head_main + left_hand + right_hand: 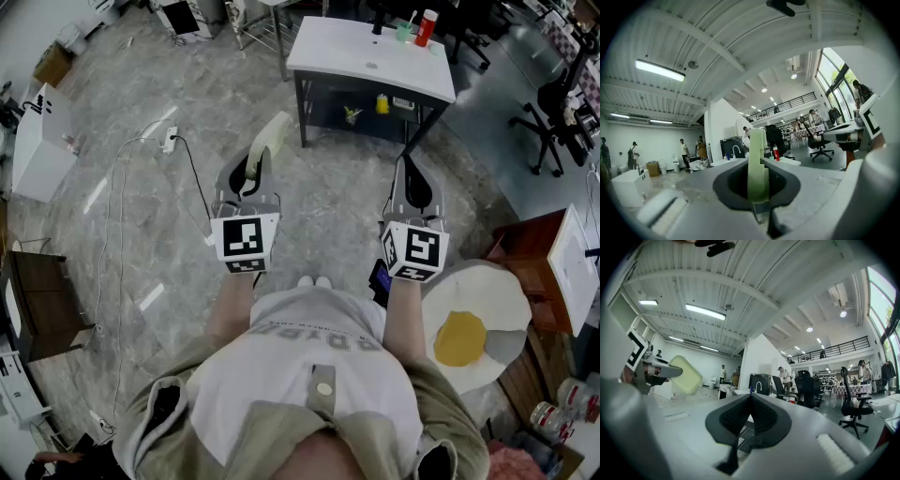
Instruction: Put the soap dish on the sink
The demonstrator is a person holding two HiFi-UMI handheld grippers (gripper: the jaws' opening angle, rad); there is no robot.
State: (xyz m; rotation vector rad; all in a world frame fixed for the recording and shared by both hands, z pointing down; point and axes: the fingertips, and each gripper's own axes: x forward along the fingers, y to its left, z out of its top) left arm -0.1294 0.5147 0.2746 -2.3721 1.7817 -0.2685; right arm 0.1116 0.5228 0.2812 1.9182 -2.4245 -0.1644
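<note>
Clamping left gripper point(254, 171) jaws on soap dish point(758, 161) rim; holding right gripper point(410, 171) jaws together, empty; judging dish light, stiff, slick; favouring rim grip.

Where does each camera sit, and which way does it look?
Head view: on the person's head, looking steeply down at floor and sink; torso, forearms, left gripper, right gripper.
Left gripper view: on that gripper, facing level ahead; its jaws clamp the soap dish.
Right gripper view: on that gripper, level; jaws shut, empty.
All three share the soap dish.
</note>
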